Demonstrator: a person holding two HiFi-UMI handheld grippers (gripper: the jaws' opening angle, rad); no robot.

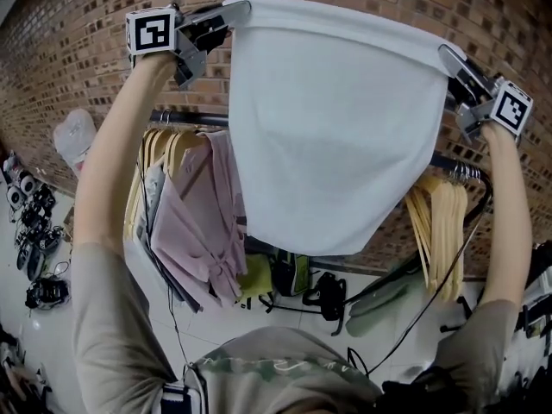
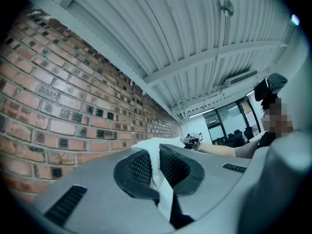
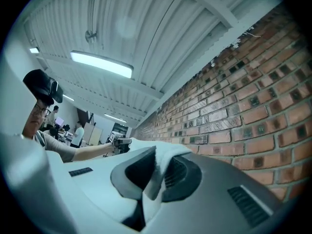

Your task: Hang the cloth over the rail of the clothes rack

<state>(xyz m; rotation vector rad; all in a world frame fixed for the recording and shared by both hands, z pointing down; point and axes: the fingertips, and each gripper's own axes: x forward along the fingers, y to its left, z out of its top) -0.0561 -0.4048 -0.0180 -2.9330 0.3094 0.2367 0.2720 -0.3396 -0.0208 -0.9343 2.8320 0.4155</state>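
left claw: my left gripper [image 1: 222,17] is clamped on the top left corner of the cloth [image 1: 332,136]. The left gripper view shows white fabric pinched between the pads, with nothing else in there.
right claw: my right gripper [image 1: 454,65] is closed on the top right corner, with the same pinch of fabric between its pads.
cloth place: it is up in the air in front of the brick wall [image 1: 78,59], hung between the two claws. It sits in front of the rail [image 1: 177,117], and its top edge is above the rail in the head view.
why two corners: I reckon a grip at each end keeps the top edge stretched and the sheet flat, so it can't bunch up.
why so high: I guess the top edge has to clear the rail before it can go over.
cloth pointing: the sheet hangs straight down with its flat face toward me and its free lower edge at the bottom.
long axis: the taut top edge runs side to side, roughly along the rail, and dips a bit at my right.
rack: wooden hangers [image 1: 440,222] hang at the right. A pink garment [image 1: 198,222] hangs at the left, with more hangers above it.
hidden: the cloth covers the middle of the rail, so I can't tell if that stretch is free.
what's left: the cloth isn't on the rail yet.
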